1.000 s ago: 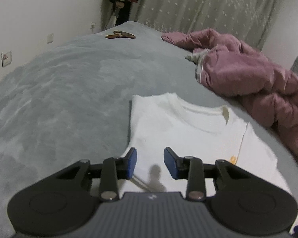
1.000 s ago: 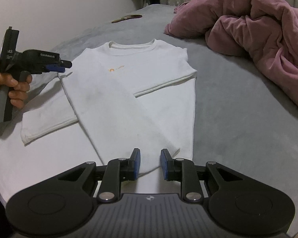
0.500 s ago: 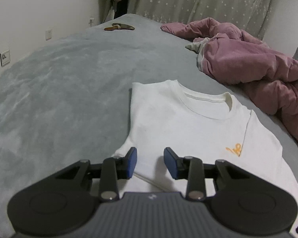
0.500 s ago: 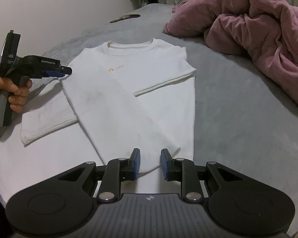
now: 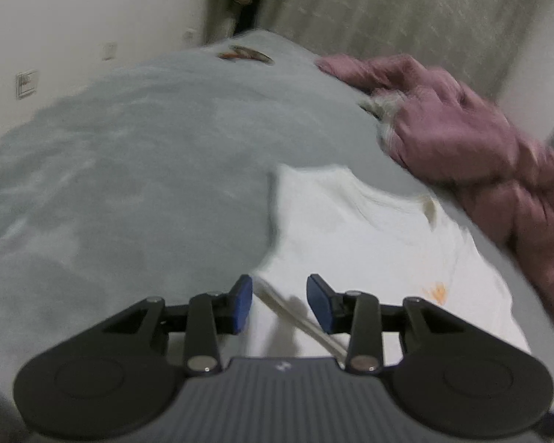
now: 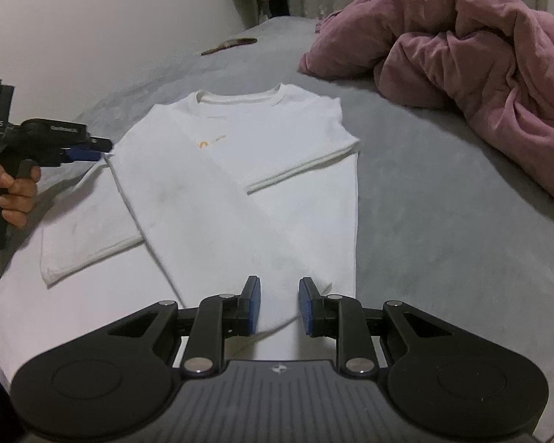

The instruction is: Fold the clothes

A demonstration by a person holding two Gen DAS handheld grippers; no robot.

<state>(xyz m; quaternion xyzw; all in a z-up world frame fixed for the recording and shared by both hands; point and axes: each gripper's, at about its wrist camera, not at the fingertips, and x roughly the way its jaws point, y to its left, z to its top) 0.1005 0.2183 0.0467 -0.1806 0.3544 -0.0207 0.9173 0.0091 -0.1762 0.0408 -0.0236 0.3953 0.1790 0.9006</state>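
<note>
A white long-sleeved shirt (image 6: 247, 184) with a small orange logo (image 6: 210, 143) lies flat on the grey bed, both sleeves folded across its body. My right gripper (image 6: 279, 306) is open and empty just above the end of the upper sleeve near the hem. My left gripper (image 5: 279, 302) is open and empty, hovering over the shirt's (image 5: 369, 243) left shoulder edge. It also shows in the right wrist view (image 6: 88, 149), held by a hand at the left.
A crumpled pink duvet (image 6: 461, 59) lies at the right of the bed (image 6: 443, 221), close to the shirt's collar. A small brown object (image 6: 229, 45) lies near the far edge. A wall runs along the left; curtains (image 5: 406, 18) hang behind.
My left gripper has shifted over the shirt's left shoulder, and its view is now blurred with motion. My right gripper has stayed in place. Both stay open.
</note>
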